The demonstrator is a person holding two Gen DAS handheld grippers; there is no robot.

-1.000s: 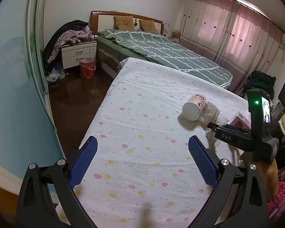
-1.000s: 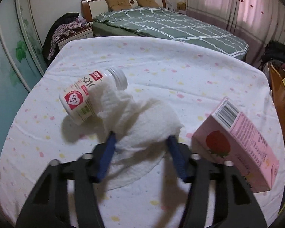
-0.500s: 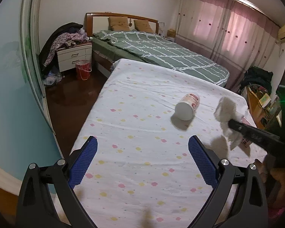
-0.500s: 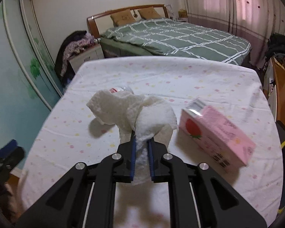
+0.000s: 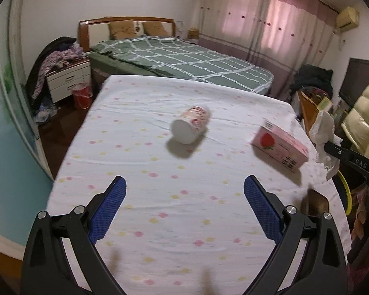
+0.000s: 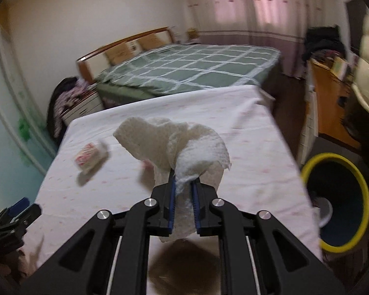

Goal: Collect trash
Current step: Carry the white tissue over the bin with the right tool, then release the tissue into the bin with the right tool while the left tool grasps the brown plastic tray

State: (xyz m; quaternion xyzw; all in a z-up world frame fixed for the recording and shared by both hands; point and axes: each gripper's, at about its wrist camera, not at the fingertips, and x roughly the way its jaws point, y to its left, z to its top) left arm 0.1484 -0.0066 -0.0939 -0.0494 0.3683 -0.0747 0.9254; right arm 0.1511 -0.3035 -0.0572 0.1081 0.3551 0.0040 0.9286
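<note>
My right gripper [image 6: 183,182] is shut on a crumpled white paper towel [image 6: 184,145] and holds it in the air above the table's flowered sheet [image 5: 160,221]. In the left wrist view the paper towel [image 5: 323,132] hangs at the table's right edge from the right gripper [image 5: 328,146]. A white bottle [image 5: 190,126] lies on its side mid-table, with a pink carton [image 5: 280,145] to its right. My left gripper [image 5: 184,184] stands open over the near part of the sheet with nothing between its fingers. In the right wrist view the bottle [image 6: 91,157] is blurred and the towel mostly hides the carton.
A dark bin with a yellow rim [image 6: 329,156] stands on the floor right of the table. Behind the table is a green checked bed [image 5: 184,59], with a wooden desk [image 6: 332,103] to the right. A person's cream padded jacket [image 5: 366,113] is at the right edge.
My right gripper closed on the paper towel beside the bottle, lifted it off the sheet and carried it rightward. My left gripper swung right, bringing the bottle and carton into its view.
</note>
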